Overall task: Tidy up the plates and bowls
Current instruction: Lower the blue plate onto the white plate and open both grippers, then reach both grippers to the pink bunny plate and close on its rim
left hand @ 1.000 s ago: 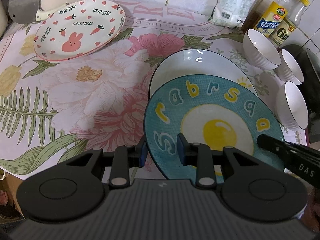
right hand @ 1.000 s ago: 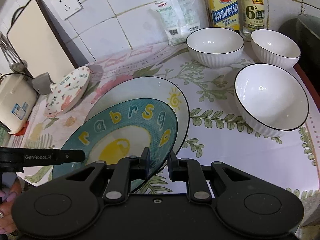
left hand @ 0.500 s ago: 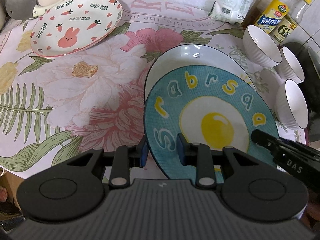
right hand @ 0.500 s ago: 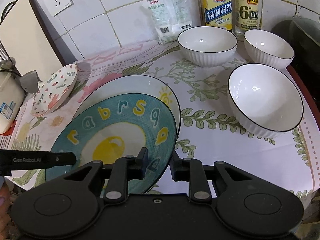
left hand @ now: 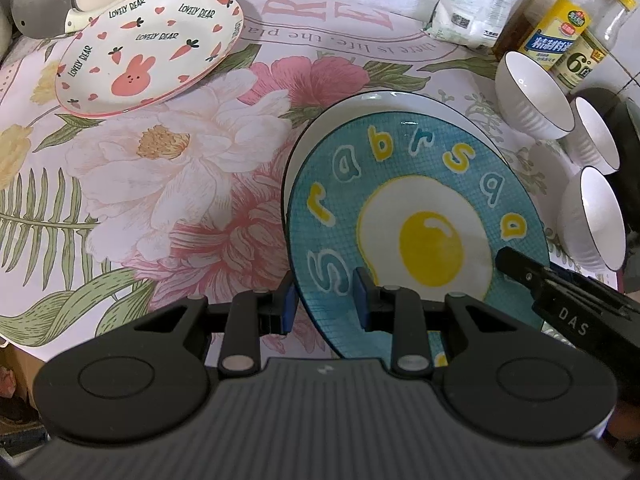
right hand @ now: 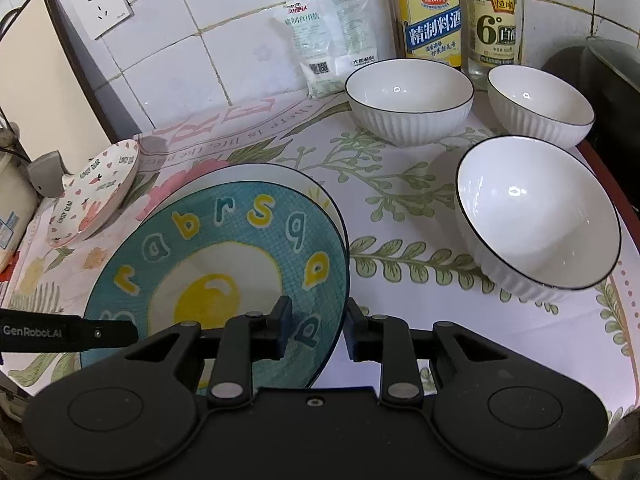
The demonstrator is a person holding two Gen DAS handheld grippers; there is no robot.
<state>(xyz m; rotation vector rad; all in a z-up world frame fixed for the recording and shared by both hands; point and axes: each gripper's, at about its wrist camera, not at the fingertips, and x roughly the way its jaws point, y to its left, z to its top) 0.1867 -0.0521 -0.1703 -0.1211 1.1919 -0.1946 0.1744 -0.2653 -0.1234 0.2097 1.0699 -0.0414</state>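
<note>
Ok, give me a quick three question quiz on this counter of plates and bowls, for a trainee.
1. How many white bowls stand on the tablecloth? A two, B three, C four.
2. True or false: the blue egg plate lies on top of the white plate.
3. Which plate sits apart from that stack, nearer the wall?
Key: 1 B. 2 true. 3 the bunny plate.

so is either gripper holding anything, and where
The left gripper clamps the blue egg plate by its near rim; the jaws of the right gripper have just been opening, rim between them.
</note>
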